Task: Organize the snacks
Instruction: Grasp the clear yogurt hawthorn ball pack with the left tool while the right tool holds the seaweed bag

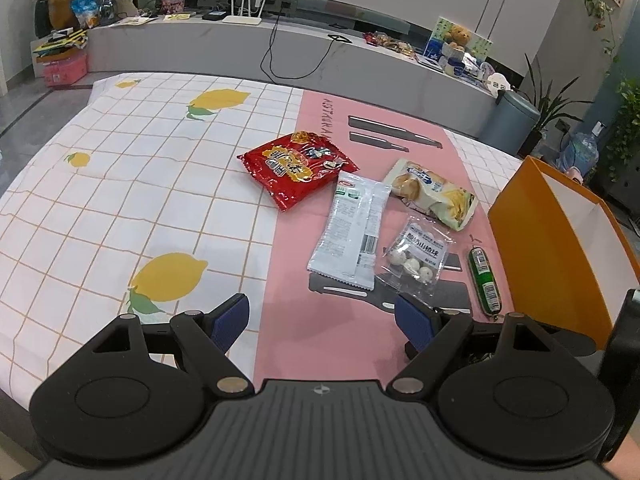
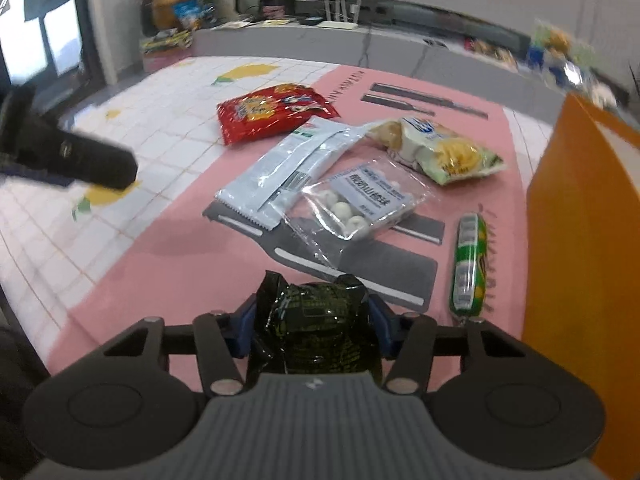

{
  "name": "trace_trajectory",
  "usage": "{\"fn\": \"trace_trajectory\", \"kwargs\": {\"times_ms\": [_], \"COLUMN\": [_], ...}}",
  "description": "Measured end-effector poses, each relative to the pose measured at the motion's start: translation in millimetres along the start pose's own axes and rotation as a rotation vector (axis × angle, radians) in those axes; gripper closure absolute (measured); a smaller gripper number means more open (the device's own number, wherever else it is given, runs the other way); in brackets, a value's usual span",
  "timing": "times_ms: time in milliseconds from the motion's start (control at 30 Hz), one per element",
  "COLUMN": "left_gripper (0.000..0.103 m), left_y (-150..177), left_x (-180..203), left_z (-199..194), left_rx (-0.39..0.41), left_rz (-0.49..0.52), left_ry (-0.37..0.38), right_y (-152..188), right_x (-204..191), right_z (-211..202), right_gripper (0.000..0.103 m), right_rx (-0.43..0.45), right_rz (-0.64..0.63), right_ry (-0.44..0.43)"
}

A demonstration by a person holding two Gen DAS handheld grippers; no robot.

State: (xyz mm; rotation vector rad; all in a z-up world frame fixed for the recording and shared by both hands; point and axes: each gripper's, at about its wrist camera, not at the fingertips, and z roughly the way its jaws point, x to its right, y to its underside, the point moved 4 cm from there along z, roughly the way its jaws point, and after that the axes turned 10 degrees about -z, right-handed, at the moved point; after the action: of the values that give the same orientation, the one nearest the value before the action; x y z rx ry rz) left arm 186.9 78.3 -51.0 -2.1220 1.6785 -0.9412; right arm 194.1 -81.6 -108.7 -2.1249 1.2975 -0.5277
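Note:
My right gripper (image 2: 314, 320) is shut on a dark green foil snack packet (image 2: 316, 328) held just above the pink cloth. My left gripper (image 1: 322, 322) is open and empty above the table's near edge. Ahead lie a red snack bag (image 1: 298, 166) (image 2: 272, 110), a white sachet (image 1: 350, 230) (image 2: 288, 170), a green-and-white biscuit bag (image 1: 434, 192) (image 2: 444, 150), a clear bag of white balls (image 1: 416, 254) (image 2: 360, 204) and a green sausage stick (image 1: 485, 280) (image 2: 468, 266). An orange box (image 1: 556, 248) (image 2: 580, 216) stands at the right.
The table carries a lemon-print white cloth (image 1: 120, 184) and a pink mat (image 1: 320, 344). My left gripper's body (image 2: 72, 156) shows as a dark blur at the left of the right wrist view. A TV bench (image 1: 280, 40) with clutter runs along the back.

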Motion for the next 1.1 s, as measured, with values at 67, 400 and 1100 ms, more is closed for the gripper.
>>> {"fn": "trace_trajectory", "kwargs": {"times_ms": [67, 400, 1100], "left_gripper": [0.006, 0.006, 0.006], "left_y": [-2.4, -12.4, -33.9], "left_x": [-0.1, 5.2, 120.5], "left_z": [-4.2, -12.2, 102.4], "left_rx": [0.020, 0.015, -0.102], "left_rz": [0.003, -0.067, 0.306], "left_ry": [-0.003, 0.081, 0.124], "right_y": [-4.7, -32.7, -27.6], "right_x": [3.5, 33.3, 107.8], "right_z": [-11.5, -97.5, -116.9], "right_gripper": [0.049, 0.049, 0.048], "right_rx": [0.024, 0.176, 0.212], "right_rz": [0.025, 0.074, 0.286], "right_ry": [0.003, 0.010, 0.125]}}
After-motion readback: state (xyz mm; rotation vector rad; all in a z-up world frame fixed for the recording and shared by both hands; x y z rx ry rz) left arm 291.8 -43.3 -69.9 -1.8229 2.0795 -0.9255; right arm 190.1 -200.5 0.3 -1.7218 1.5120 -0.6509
